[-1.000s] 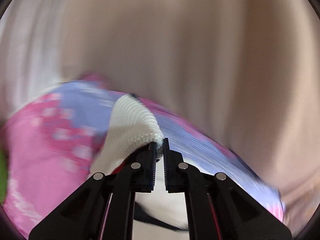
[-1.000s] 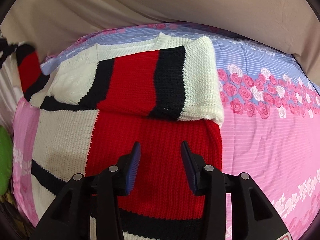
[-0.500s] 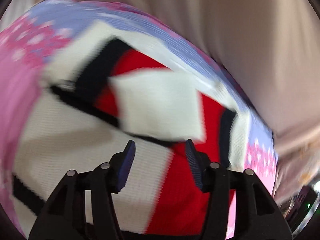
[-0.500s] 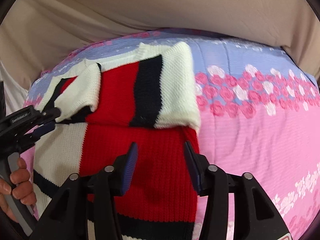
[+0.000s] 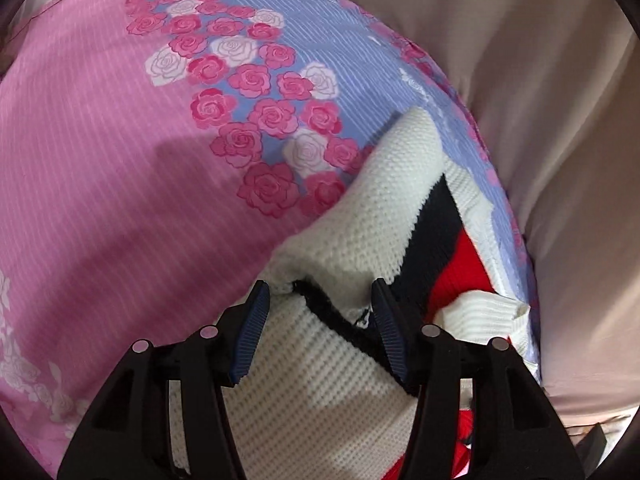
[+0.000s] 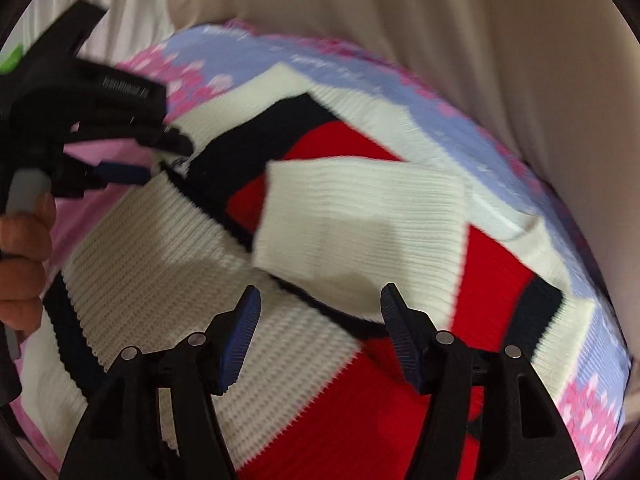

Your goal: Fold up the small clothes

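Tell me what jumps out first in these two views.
The red, white and black knit sweater, sleeves folded across its chest, fills the right wrist view atop the pink rose-print bedsheet. The left gripper is open over its white edge; the right gripper hovers open mid-body.

I read this as a home bedroom. I am working over a bed (image 5: 100, 184) covered by a pink and lavender sheet printed with roses (image 5: 256, 120), soft enough to dent and crease. Behind it hangs loose beige cloth (image 6: 440, 40) in folds, like a curtain or drape. A knitted sweater (image 6: 168, 264) in white, red and black lies spread on the bed.
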Motion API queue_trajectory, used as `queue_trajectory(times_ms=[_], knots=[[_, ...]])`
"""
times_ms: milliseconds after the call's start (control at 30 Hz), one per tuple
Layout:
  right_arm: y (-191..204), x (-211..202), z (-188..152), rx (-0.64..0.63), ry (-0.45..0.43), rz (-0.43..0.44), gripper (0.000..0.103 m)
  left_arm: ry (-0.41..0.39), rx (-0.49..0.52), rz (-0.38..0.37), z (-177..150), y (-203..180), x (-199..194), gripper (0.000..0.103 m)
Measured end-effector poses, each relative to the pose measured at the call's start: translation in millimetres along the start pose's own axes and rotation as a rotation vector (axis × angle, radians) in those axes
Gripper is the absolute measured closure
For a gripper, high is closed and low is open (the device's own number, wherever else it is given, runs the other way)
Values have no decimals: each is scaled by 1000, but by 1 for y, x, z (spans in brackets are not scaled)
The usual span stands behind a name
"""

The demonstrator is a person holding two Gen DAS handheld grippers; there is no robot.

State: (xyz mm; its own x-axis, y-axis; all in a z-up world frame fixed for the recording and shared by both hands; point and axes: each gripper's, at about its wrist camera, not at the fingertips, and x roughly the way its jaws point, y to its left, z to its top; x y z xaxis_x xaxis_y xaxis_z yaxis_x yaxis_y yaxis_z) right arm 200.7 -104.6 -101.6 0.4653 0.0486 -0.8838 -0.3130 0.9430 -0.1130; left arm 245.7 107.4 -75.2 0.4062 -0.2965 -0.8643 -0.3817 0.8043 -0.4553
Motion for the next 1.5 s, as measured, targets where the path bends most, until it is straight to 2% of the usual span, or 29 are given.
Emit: queue_trajectory(times_ms=[33, 67, 100, 133, 167, 233, 333, 400, 433, 500, 567, 600, 667, 700, 733, 767, 833, 867, 967, 1000, 1033, 1067, 1133, 1200, 1267, 1300, 1333, 1433, 1500], knots=[[1, 7, 2, -2, 7, -10, 43, -6, 11, 10, -1, -5, 2, 52], [-1, 12, 3, 5, 11, -15, 52, -11, 19, 19, -1, -7, 3, 52], [-7, 14, 5, 35, 8, -14, 63, -14, 27, 29, -1, -9, 4, 53], [-19, 13, 7, 91, 4, -7, 86, -20, 37, 47, -1, -11, 5, 54], [-34, 8, 7, 164, -5, 29, 95, -28, 44, 66, 0, -13, 5, 55], [-64, -6, 4, 304, -53, 71, 96, -33, 52, 96, 2, -14, 7, 57], [-122, -39, -19, 548, -139, 68, 96, -26, 45, 108, 4, -12, 9, 58], [-166, -56, -55, 743, -170, 66, 96, -24, 47, 116, 5, -11, 12, 58], [-187, -60, -79, 852, -168, 70, 96, -14, 47, 120, 4, -9, 14, 57], [-208, -56, -116, 973, -129, 62, 97, -10, 52, 126, 1, -9, 18, 57], [-215, -40, -143, 993, -37, 10, 96, -18, 58, 136, -2, -12, 18, 57], [-215, -33, -151, 997, -9, 26, 96, -14, 43, 122, -4, -13, 15, 58], [-215, -30, -160, 1022, -21, 74, 95, -2, -6, 62, -10, -13, 5, 57], [-215, -34, -160, 1026, -45, 83, 93, 0, -33, 29, -14, -11, -1, 53], [-214, -39, -158, 1025, -68, 90, 84, -3, -60, -10, -18, -10, -6, 50], [-215, -41, -157, 1029, -85, 104, 65, -1, -70, -22, -21, -10, -7, 48], [-216, -40, -155, 1039, -112, 138, 47, 23, -85, -27, -23, -11, 2, 45], [-219, -36, -151, 1045, -112, 140, 46, 38, -94, -12, -22, -10, 9, 46], [-218, -14, -140, 1050, -72, 136, 46, 46, -120, 22, -19, -6, 23, 54], [-218, -10, -137, 1052, -66, 135, 46, 30, -117, 36, -17, -6, 23, 63], [-218, -6, -132, 1050, -62, 135, 56, 18, -104, 28, -15, -8, 22, 86], [-216, -5, -126, 1042, -65, 133, 92, 13, -89, 18, -13, -8, 19, 94], [-215, -14, -119, 1036, -88, 160, 94, -36, -65, 21, -7, -11, 6, 94], [-214, -39, -111, 1012, -192, 149, 94, -88, -35, 30, -3, -13, -9, 95], [-214, -60, -109, 1001, -260, 153, 94, -93, -29, 40, 1, -9, -9, 94], [-213, -61, -109, 996, -265, 146, 94, -77, -16, 61, 1, -8, -2, 94], [-210, -55, -110, 979, -237, 125, 94, -57, -2, 86, -1, -8, 6, 94], [-207, -2, -126, 978, -36, 90, 95, -41, 2, 118, -8, -7, 19, 94], [-207, -12, -131, 1020, -85, 108, 95, -62, 26, 129, -9, -10, 16, 94]])
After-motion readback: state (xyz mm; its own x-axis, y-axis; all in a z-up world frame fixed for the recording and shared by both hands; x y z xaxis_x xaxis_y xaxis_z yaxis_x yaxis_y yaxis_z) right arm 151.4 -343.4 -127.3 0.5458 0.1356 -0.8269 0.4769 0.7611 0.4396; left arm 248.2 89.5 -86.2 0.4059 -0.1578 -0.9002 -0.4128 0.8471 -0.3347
